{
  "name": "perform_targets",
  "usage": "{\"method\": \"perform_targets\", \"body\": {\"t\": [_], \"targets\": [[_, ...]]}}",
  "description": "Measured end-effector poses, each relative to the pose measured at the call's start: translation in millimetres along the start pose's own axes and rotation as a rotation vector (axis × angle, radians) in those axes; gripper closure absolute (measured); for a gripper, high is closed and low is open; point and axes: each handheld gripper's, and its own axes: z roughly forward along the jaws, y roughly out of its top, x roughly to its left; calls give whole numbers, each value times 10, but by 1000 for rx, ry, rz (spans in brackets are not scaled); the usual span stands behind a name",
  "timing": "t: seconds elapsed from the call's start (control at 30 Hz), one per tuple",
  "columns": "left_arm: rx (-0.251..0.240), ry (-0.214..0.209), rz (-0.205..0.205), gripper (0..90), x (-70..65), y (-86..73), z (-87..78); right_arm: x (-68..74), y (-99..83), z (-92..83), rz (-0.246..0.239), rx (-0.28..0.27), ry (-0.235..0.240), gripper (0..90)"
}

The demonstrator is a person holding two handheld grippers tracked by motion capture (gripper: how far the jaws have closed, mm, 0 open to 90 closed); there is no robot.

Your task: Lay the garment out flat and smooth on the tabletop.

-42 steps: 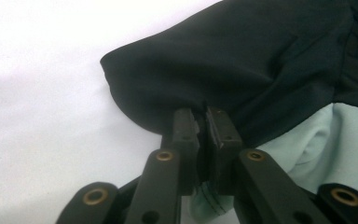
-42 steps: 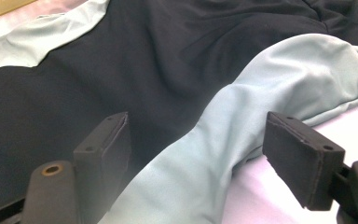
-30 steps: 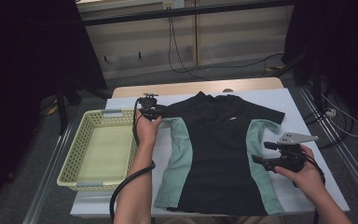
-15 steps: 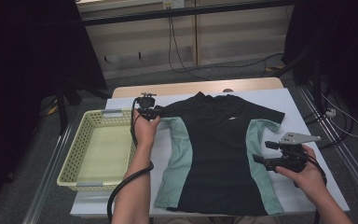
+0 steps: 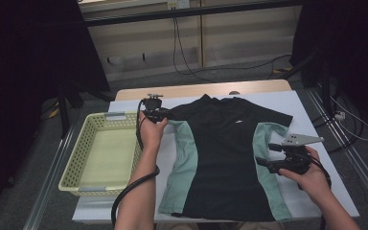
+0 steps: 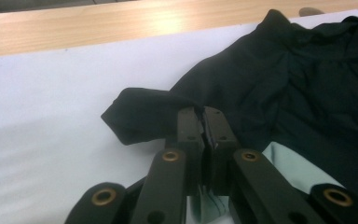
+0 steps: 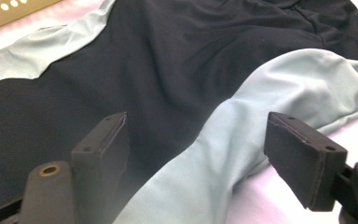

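A black shirt (image 5: 225,153) with pale green side panels lies flat, neck away from me, on the white table (image 5: 311,120). At the shirt's left shoulder my left gripper (image 5: 154,114) is shut on the black sleeve (image 6: 140,114), and a fold of that cloth is pinched between the pads (image 6: 189,126). The sleeve end bunches up just beyond the jaws. My right gripper (image 5: 261,162) hovers low over the right green panel (image 7: 242,154). It is open, its jaws standing wide apart either side of the green cloth without pressing on it.
A pale yellow plastic basket (image 5: 96,189) with nothing in it stands on the table, left of the shirt. A wooden strip (image 5: 201,91) runs along the table's far edge. Cables lie on the floor beyond, and dark curtains hang on both sides.
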Motion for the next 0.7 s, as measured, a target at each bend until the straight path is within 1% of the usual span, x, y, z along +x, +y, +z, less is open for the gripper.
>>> {"method": "perform_targets", "body": {"t": [0.07, 0.3, 0.47, 0.6, 0.7], "targets": [[1, -5, 2, 869, -5, -2, 5, 7, 4, 9, -9, 4, 0, 230], [-9, -12, -2, 869, -16, 17, -8, 11, 3, -20, -5, -1, -6, 227], [-13, -18, 16, 869, -52, 24, -26, 33, 13, -3, -14, 2, -1, 226], [-12, -19, 17, 868, -54, 26, -28, 47, 15, -10, -14, -1, 0, 226], [-26, -24, 13, 869, -67, 42, -36, 39, 15, -15, -11, -4, -3, 226]]}}
